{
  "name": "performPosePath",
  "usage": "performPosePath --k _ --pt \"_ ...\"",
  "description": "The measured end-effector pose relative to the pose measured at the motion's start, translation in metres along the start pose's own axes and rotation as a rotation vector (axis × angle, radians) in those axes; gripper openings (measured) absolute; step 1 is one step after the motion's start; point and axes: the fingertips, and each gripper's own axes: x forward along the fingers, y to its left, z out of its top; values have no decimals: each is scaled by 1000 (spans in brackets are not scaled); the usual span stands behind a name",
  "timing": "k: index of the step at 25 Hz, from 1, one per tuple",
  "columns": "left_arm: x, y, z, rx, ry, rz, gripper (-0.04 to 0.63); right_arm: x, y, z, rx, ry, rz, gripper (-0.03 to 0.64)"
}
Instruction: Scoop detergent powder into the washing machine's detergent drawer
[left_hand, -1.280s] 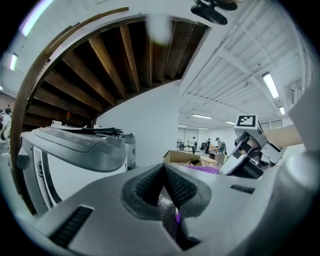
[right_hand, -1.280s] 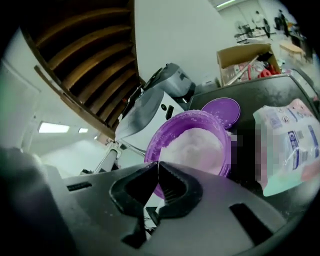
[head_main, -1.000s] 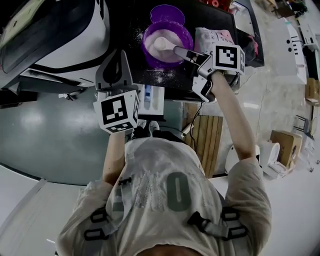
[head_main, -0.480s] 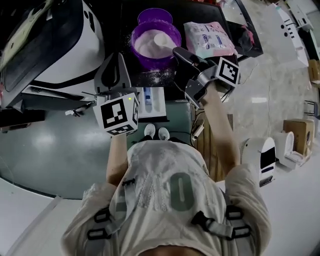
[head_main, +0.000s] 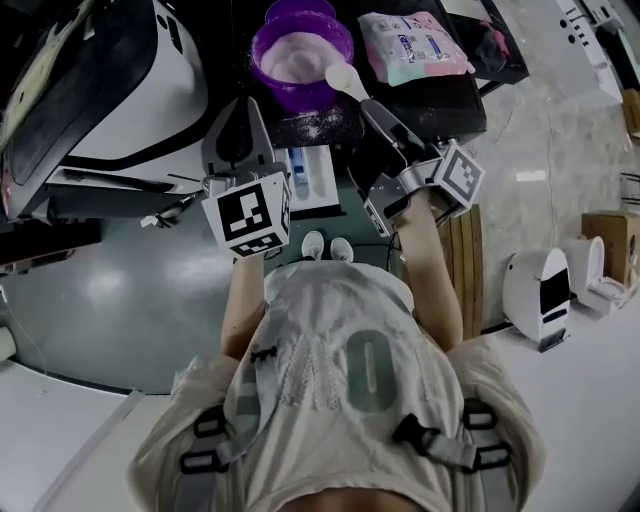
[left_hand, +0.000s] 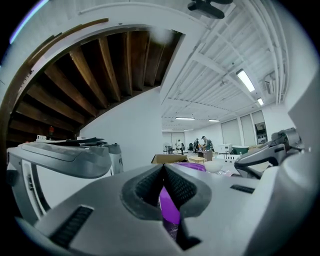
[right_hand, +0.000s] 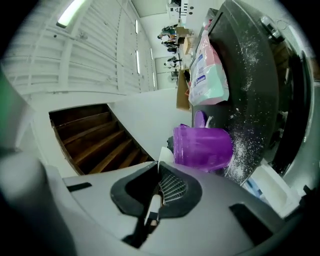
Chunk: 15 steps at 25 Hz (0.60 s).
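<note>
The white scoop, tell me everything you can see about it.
The white scoop looks like smooth plastic, with an oval bowl and a thin flat handle. The right claw is shut on the handle, its pads pressing on both flat sides. The bowl points away from the person and sits just outside the rim of the purple tub, on its right, above the dark machine top dusted with spilled powder. Whether the bowl holds powder cannot be made out.

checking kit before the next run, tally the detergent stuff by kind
tub: 1
lid: 1
scoop: 1
bag: 1
total: 4
</note>
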Motion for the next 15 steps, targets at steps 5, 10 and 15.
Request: performPosePath --k 5,10,15 --pt "-15 -11 -4 -9 0 -9 20 -21 -2 -9 -18 -1 -9 9" --pt "-51 -5 -13 -19 -4 2 20 -42 -3 -33 -23 -7 0 9" --pt "-58 -1 -14 -9 -3 19 20 -47 0 -34 -14 -15 18 9"
